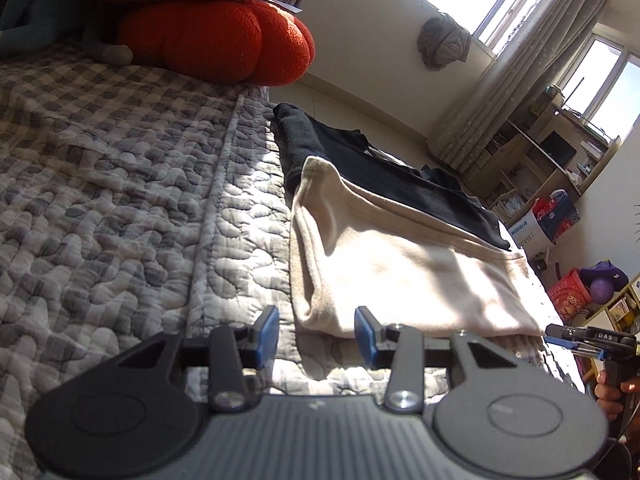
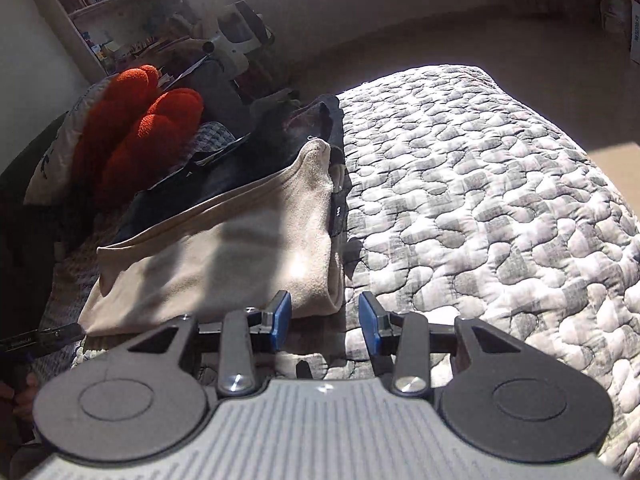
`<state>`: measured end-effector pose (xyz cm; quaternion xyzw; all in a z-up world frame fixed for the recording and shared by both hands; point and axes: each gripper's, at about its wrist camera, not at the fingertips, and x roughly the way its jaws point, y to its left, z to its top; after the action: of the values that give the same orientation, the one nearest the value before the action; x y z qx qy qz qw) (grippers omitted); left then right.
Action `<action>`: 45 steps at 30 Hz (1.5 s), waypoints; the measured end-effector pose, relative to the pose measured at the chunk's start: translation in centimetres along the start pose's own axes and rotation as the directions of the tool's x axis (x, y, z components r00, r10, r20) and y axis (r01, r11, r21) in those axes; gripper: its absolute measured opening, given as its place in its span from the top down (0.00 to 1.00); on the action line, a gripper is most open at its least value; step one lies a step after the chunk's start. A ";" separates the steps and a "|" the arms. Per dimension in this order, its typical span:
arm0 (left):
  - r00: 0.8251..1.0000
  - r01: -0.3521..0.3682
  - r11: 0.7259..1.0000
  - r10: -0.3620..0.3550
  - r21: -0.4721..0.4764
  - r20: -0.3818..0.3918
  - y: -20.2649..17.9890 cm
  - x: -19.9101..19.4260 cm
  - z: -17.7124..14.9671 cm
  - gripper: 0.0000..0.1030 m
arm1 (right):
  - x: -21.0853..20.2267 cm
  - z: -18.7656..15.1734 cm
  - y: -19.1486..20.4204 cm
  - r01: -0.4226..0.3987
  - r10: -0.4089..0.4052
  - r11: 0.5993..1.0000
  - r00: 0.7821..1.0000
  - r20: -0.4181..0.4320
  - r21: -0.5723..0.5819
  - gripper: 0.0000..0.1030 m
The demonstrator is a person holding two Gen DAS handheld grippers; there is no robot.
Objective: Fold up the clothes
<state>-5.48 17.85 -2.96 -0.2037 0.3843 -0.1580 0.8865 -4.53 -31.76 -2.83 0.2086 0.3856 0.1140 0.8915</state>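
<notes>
The left hand-held gripper (image 1: 317, 334), black with blue pads, is hanging nearest the lens with its jaws partly open and nothing between them, its tips sitting just short of the near left corner of a cream fleece garment folded into a flat rectangle (image 1: 400, 264). The right hand-held gripper (image 2: 325, 316) is mirroring it at the garment's near right corner (image 2: 240, 256) — jaws likewise standing moderately apart and gripping nothing, one pad just beside the folded edge, though whether it is touching the cloth is hard to tell. The cream piece is lying on a grey-and-white checked quilted bedspread (image 1: 120, 200), and it is resting partly over a folded black garment (image 1: 400, 176) that is sitting behind it, the two forming a low, slightly staggered stack near the bed's edge. Two knitted orange cushions (image 1: 224, 40) are lying farther back on the bed. Judging by the tidy edges, the folding of these two pieces is looking finished or nearly so — what is probably remaining is at most a final squaring-up of the cream garment, or a further halving. No unfolded clothing is showing in either view, so how much more is waiting cannot be told.
</notes>
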 end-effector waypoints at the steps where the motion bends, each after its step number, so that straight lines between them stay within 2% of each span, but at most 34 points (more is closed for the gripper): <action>1: 1.000 0.013 1.000 -0.013 -0.028 -0.009 0.3 0.1 0.2 0.60 | 0.2 0.2 -0.1 -0.013 0.013 1.000 1.000 -0.002 0.017 0.59; 7: 0.993 0.087 0.980 -0.100 -0.178 -0.063 1.8 0.7 1.1 0.60 | 0.4 0.7 -1.3 -0.101 0.107 0.985 0.993 -0.039 0.137 0.58; 11: 0.983 0.122 0.967 -0.148 -0.225 -0.104 1.9 1.7 1.5 0.60 | 0.7 1.0 -2.6 -0.157 0.184 0.948 0.980 -0.074 0.276 0.57; 16: 0.976 0.142 0.953 -0.181 -0.269 -0.124 1.2 3.4 1.8 0.61 | 1.2 1.4 -2.4 -0.177 0.207 0.936 0.976 -0.069 0.305 0.57; 17: 0.974 0.141 0.953 -0.182 -0.269 -0.135 1.0 3.7 1.7 0.62 | 1.3 1.5 -2.2 -0.176 0.205 0.936 0.977 -0.065 0.304 0.57; 18: 0.976 0.125 0.957 -0.166 -0.260 -0.140 0.7 4.1 1.6 0.70 | 1.5 1.5 -2.0 -0.172 0.198 0.938 0.978 -0.059 0.301 0.58; 19: 0.980 0.103 0.963 -0.141 -0.249 -0.141 0.2 4.4 1.5 0.83 | 1.6 1.5 -1.7 -0.158 0.184 0.943 0.981 -0.062 0.292 0.67; 20: 0.982 0.090 0.963 -0.128 -0.255 -0.138 0.0 4.5 1.4 0.86 | 1.8 1.5 -1.5 -0.145 0.170 0.948 0.983 -0.066 0.283 0.81; 22: 0.985 0.074 0.955 -0.114 -0.286 -0.126 -0.2 4.5 1.3 0.90 | 2.0 1.3 -1.1 -0.128 0.151 0.949 0.987 -0.057 0.287 0.82; 26: 0.992 0.047 0.964 -0.075 -0.261 -0.099 -1.0 3.4 0.8 0.93 | 0.7 0.9 -1.1 -0.130 0.144 0.945 0.989 -0.025 0.300 0.84; 33: 0.993 0.087 0.961 -0.104 -0.263 -0.052 -1.1 0.5 0.3 0.95 | -2.1 0.2 -1.6 -0.175 0.177 0.928 0.984 0.024 0.329 0.85; 45: 0.989 0.129 0.958 -0.142 -0.256 -0.034 -1.6 -4.7 -2.6 0.97 | -6.6 -2.8 -0.8 -0.190 0.204 0.916 0.979 -0.002 0.354 0.85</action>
<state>-10.72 17.89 -0.86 -0.3368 0.4094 -0.1733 0.8300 -11.01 -34.11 -0.73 0.4002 0.3939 0.1362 0.8161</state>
